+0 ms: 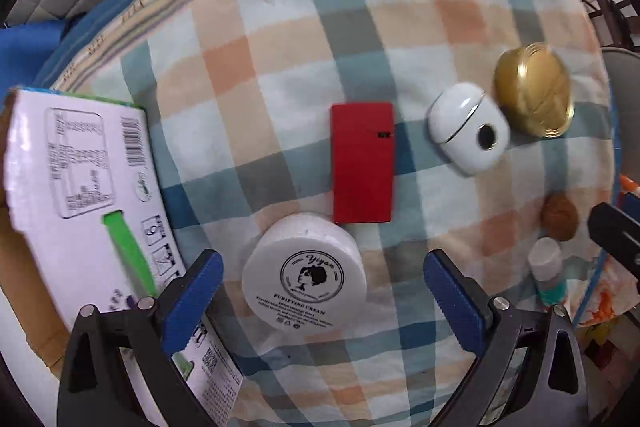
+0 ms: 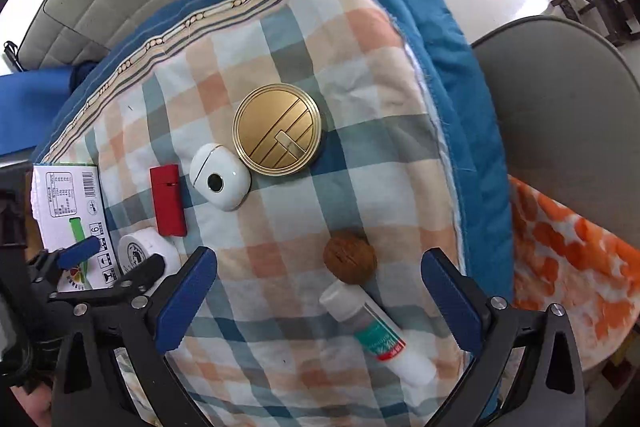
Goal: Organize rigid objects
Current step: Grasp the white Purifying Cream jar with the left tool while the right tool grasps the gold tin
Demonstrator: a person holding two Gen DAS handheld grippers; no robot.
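Left tool [image 1: 322, 291] straddles, jaws wide, cream jar [image 1: 305, 273].

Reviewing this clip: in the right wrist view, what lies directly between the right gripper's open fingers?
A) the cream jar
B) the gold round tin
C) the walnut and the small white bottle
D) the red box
C: the walnut and the small white bottle lie on the checked cloth between the open fingers of the right gripper.
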